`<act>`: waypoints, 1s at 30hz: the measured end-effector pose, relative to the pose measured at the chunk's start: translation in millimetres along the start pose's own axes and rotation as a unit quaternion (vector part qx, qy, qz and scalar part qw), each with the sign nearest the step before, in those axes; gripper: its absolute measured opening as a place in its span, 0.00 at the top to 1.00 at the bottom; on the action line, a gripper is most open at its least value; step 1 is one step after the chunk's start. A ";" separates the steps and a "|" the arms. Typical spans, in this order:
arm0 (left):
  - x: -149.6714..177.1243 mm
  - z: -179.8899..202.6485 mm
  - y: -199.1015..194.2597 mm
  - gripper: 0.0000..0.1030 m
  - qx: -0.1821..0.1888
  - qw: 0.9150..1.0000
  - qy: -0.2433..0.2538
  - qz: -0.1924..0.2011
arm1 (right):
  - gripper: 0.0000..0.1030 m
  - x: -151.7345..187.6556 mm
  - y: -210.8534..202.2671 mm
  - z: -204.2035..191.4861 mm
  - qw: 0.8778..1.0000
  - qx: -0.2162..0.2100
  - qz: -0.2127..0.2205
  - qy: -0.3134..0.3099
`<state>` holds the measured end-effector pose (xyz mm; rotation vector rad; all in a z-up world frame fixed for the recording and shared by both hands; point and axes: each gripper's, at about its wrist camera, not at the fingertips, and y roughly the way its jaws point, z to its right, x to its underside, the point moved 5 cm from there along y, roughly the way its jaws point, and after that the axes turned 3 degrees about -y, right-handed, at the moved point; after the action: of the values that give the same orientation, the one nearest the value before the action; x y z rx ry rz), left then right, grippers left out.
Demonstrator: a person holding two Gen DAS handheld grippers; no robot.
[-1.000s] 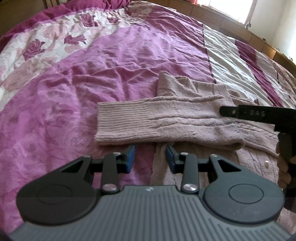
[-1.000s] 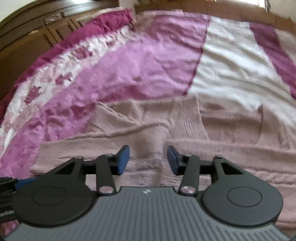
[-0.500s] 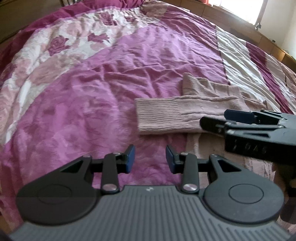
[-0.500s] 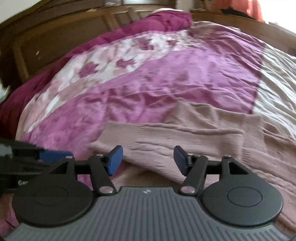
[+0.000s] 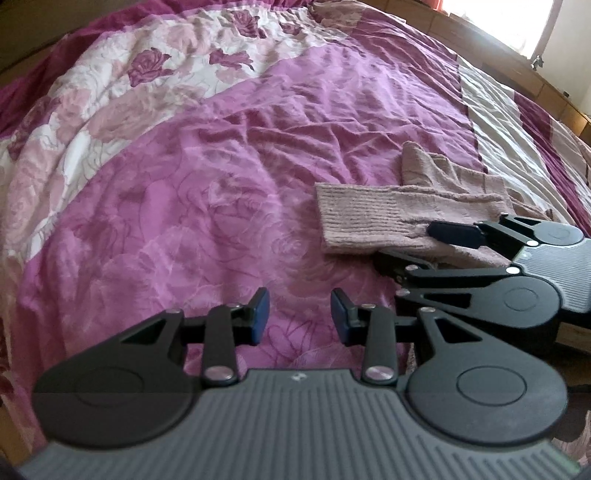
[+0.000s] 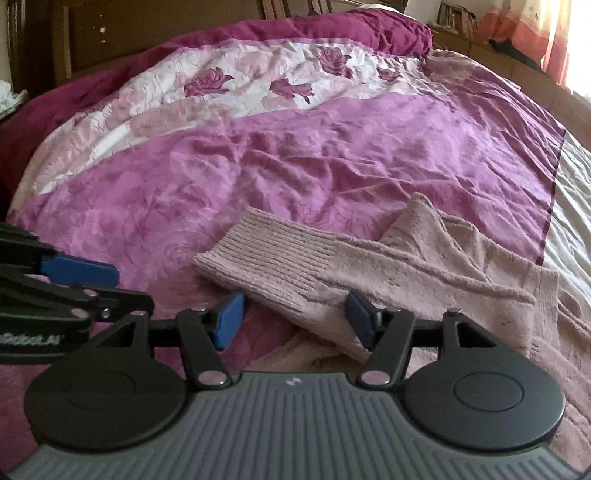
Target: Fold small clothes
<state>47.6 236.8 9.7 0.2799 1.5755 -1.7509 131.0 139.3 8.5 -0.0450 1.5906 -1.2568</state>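
Note:
A dusty-pink knit sweater (image 6: pixel 424 266) lies on the bed, its sleeve folded across the body with the ribbed cuff (image 6: pixel 273 254) pointing left. In the left wrist view the cuff (image 5: pixel 362 218) lies to the right. My right gripper (image 6: pixel 295 319) is open, its jaws either side of the sleeve's near edge, just behind the cuff. It also shows in the left wrist view (image 5: pixel 421 247). My left gripper (image 5: pixel 299 317) is open and empty over bare bedspread, left of the sweater. It shows at the left edge of the right wrist view (image 6: pixel 85 280).
A purple and floral bedspread (image 5: pixel 184 184) covers the bed, with a white striped part (image 5: pixel 517 125) to the right. A dark wooden headboard (image 6: pixel 110 40) stands at the far end. A bright window (image 5: pixel 532 22) is at the far right.
My left gripper has drawn back to the left, off the sweater. My right gripper has swung left toward the cuff end and opened wider around the sleeve.

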 end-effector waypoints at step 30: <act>-17.7 87.5 9.2 0.63 0.070 0.994 0.080 0.009 | 0.92 35.4 -137.5 141.1 0.957 0.128 0.156 0.207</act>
<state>93.2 163.0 32.6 0.5123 1.5567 -1.8674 144.5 -38.6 99.2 0.6492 1.6858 -1.2608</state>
